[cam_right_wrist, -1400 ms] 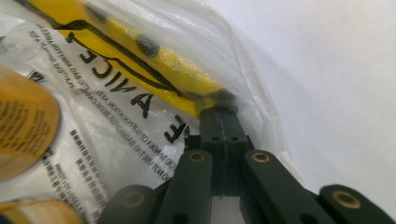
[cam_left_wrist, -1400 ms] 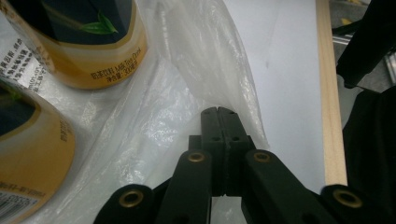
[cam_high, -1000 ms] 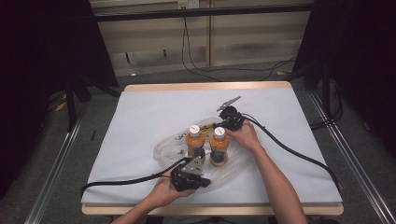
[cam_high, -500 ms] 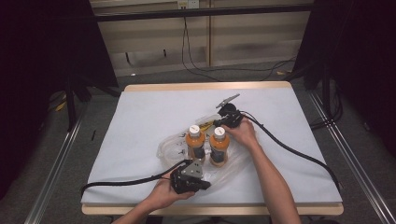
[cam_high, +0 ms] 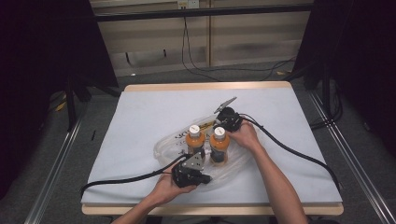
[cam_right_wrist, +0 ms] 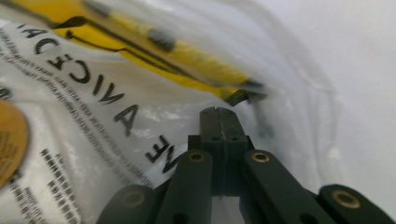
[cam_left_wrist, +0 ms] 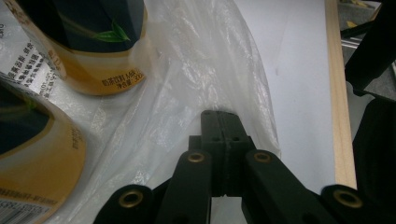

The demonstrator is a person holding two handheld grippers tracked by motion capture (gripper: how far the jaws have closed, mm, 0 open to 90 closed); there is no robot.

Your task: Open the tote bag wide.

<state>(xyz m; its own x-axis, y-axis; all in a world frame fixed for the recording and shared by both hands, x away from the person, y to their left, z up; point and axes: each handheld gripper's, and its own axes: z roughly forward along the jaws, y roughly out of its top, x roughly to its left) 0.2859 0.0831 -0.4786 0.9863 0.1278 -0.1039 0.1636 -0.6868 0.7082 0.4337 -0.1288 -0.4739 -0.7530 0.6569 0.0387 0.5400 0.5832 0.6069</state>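
Clear, crinkled plastic bag (cam_high: 208,151) lies mid-worktop (cam_high: 140,121) around two upright amber bottles (cam_high: 195,141) with white caps. Left tool (cam_left_wrist: 219,116) clenched on the bag's thin film near edge; right tool (cam_right_wrist: 219,114) clenched on its printed far edge.

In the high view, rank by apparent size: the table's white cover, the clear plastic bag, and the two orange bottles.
1. White cover, largest by far.
2. Clear plastic bag.
3. The left bottle and the right bottle look alike in size; no ranking between them.

Black claw (cam_left_wrist: 220,116) with brass-ringed pivot screws, thick black cable, grey three-cornered top plate.
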